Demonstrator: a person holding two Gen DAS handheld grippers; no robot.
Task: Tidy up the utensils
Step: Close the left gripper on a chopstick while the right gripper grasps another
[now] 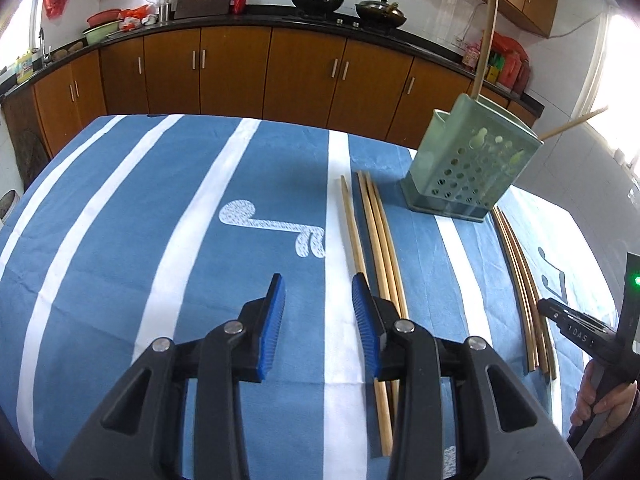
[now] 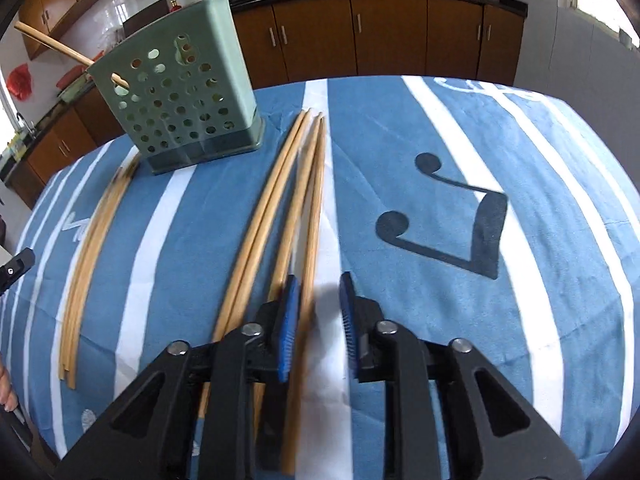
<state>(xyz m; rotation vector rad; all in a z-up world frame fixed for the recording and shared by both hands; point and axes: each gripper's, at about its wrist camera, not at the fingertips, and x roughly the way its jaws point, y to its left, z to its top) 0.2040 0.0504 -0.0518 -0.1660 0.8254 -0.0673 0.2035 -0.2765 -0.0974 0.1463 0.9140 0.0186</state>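
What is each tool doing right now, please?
Left tool: open, holding nothing, beside the chopsticks.
Right tool: open, one chopstick between its pads, not gripped.

Each camera sits on a gripper and looks forward and down along its two fingers, close above the bench (image 1: 120, 208). The left view faces the far cupboards (image 1: 236, 72), with the green holder (image 1: 468, 160) far on its right. The right view faces the same way, with the holder (image 2: 180, 108) far on its left. Both views share the holder, the blue striped cloth (image 2: 460, 128) and the chopsticks (image 2: 280, 200) beside the holder.
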